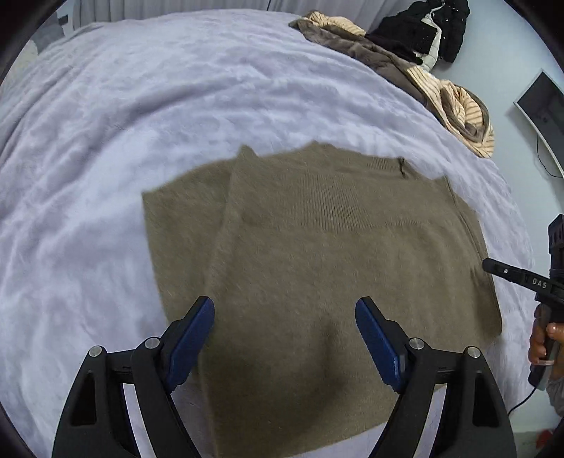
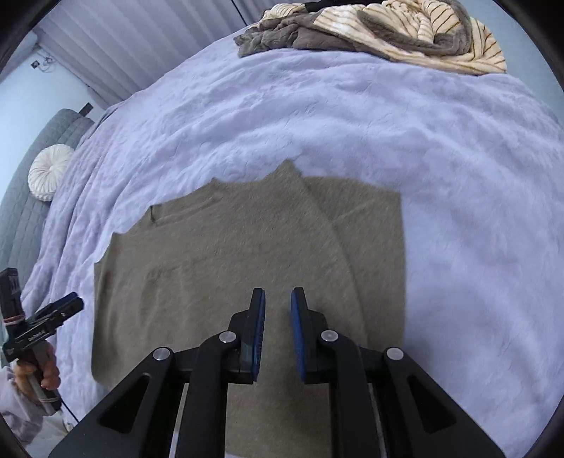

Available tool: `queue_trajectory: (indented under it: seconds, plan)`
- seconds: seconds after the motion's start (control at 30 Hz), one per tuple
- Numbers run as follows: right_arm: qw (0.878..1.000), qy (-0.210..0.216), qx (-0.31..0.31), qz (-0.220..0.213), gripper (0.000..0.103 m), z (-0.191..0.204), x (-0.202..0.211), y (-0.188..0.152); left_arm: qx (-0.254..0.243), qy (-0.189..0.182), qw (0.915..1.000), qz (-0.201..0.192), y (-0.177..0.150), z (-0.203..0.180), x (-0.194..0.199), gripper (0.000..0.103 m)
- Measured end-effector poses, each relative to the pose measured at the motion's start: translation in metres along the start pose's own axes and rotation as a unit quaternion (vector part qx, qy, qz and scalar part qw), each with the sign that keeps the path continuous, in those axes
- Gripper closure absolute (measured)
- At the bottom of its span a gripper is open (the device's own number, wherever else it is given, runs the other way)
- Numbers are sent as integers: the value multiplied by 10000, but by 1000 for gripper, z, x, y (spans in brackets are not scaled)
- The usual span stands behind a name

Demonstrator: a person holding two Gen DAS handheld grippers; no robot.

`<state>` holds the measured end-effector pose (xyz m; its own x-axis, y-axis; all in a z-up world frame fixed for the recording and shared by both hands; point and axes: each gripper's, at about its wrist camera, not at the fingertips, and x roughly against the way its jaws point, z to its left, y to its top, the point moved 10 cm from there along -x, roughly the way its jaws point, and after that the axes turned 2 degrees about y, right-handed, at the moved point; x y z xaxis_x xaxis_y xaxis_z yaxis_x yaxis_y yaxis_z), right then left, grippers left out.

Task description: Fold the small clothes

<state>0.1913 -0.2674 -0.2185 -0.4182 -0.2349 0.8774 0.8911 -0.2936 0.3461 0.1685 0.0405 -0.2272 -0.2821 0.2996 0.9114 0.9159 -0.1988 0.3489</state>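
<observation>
Showing round white cushion [image 2: 49, 178] only right view; monitor [image 1: 543, 105] only left.

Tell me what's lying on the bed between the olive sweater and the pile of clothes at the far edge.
Nothing: only bare lavender blanket separates the olive sweater from the pile of clothes. The right wrist view shows it best; the left wrist view agrees.

Sweater [image 1: 310, 253] hem — cut off below
</observation>
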Motion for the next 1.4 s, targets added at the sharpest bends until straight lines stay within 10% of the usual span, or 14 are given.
queue_trajectory:
  seconds: [0.4,0.57,0.63,0.73,0.8,0.87,0.9,0.93,1.1,1.4]
  plan:
    - [9974,-409,-540,236,98,-58,3,-50,620,489,9956,506,-71,47,-2,20]
    - [9932,199,-1131,187,77,-44,29,-78,1740,-93,9822,699,-103,64,10,20]
    - [9824,761,-1698,195,49,-37,34,-97,2136,-471,9729,745,-111,59,9,20]
    - [9576,1248,-2583,263,48,-36,27,-123,2546,-727,9612,774,-112,52,1,21]
    - [9432,1291,-3059,85,48,-47,19,-126,2672,-704,9580,763,-108,48,-6,64]
    - [9216,1471,-3581,-278,48,-58,11,-116,2731,-669,9563,802,-104,46,-12,77]
    - [9121,1584,-3763,-369,56,-61,6,-111,2714,-671,9572,748,-101,44,-10,82]
    - [9079,1623,-3849,-353,97,-61,2,-106,2587,-605,9618,655,-96,41,-5,82]
    - [9659,984,-2381,-275,95,-37,23,-74,1819,-371,9822,305,-91,40,24,82]
    - [9820,293,-1854,223,96,-60,-15,-99,1994,-251,9784,480,-127,65,7,80]
